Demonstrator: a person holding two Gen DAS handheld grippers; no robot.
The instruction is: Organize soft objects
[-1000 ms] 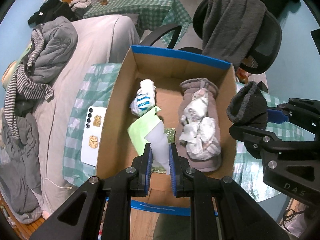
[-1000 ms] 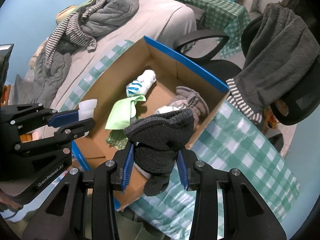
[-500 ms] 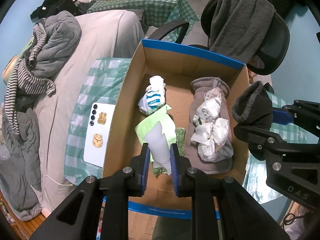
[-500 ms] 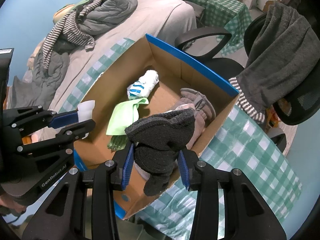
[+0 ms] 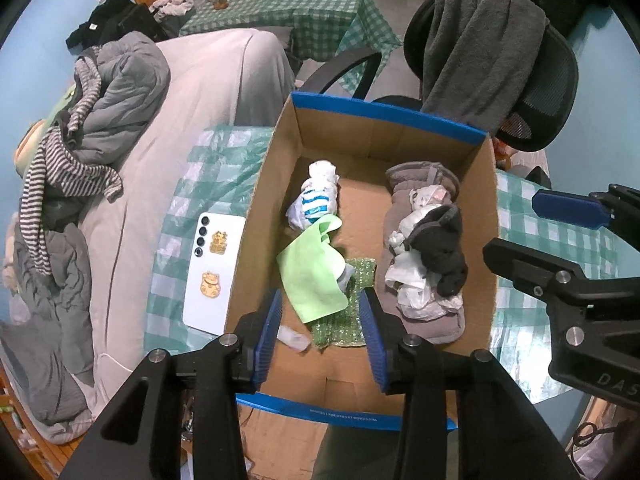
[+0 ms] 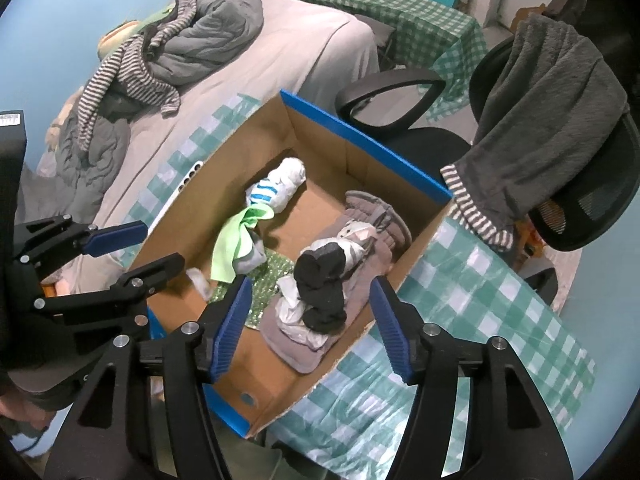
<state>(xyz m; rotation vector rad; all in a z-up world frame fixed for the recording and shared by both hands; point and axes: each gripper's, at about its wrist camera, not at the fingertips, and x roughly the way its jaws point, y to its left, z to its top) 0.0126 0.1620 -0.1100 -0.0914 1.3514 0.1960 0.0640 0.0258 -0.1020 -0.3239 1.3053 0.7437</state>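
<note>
Hanging over the cardboard box (image 5: 472, 216), both grippers have just been opening and now gape with nothing between the jaws. The left gripper (image 5: 322, 332) has let go its white piece (image 5: 294, 336), now on the box floor; the right gripper (image 6: 310, 328) has dropped the dark sock (image 6: 322, 292) onto the grey bundle (image 6: 360, 280). The green cloth (image 5: 314, 272) partly covers a pale item, hard to make out.
</note>
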